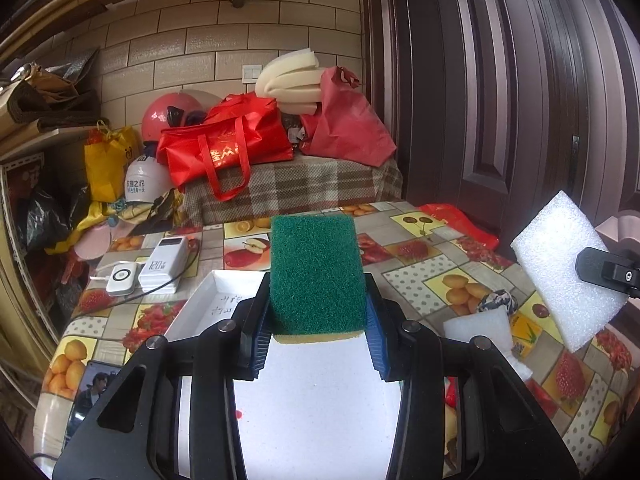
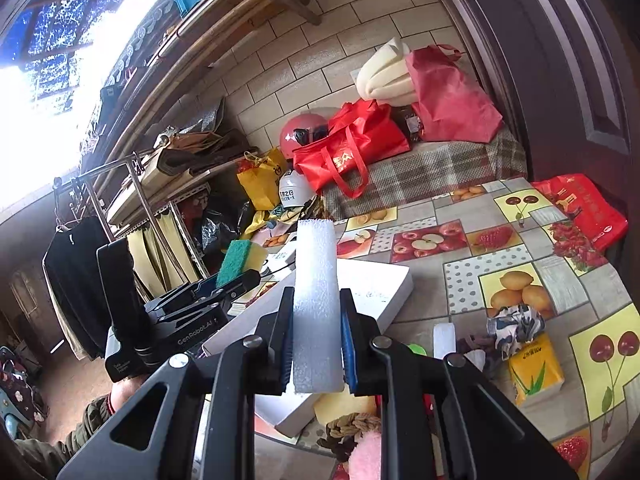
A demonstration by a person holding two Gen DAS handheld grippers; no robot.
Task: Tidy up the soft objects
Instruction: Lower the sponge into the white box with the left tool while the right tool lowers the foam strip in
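- My left gripper (image 1: 316,332) has its fingers (image 1: 256,340) closed on the green scouring sponge (image 1: 316,268); it stands between the pads, its yellow underside showing at the near edge, lifted above the table.
- My right gripper (image 2: 316,344) has its fingers (image 2: 348,344) clamped on the white foam block (image 2: 316,300), which sticks up and forward from the pads, also clear of the table.
- Straight below my left fingers lies the white tray (image 1: 208,304), open side up, with some handwriting on its floor.
- From the right wrist view the same tray (image 2: 384,292) sits just behind and to the left of my right fingers, and my left gripper (image 2: 224,284) with the sponge (image 2: 240,260) is off to the left.
- Right of my right fingers, on the fruit-pattern table (image 2: 520,248), there is a small white foam piece (image 2: 444,338), a crumpled patterned cloth (image 2: 516,326) and a yellow packet (image 2: 534,370) touching the cloth.
- Below my right fingers I can see a rope knot (image 2: 352,426) and something pink and fluffy (image 2: 366,456).
- Left of my left fingers, two white power banks (image 1: 148,270) rest on the table.
- Beyond the table's far edge a red tote bag (image 1: 228,144) lies on a plaid-covered bench (image 1: 312,184).
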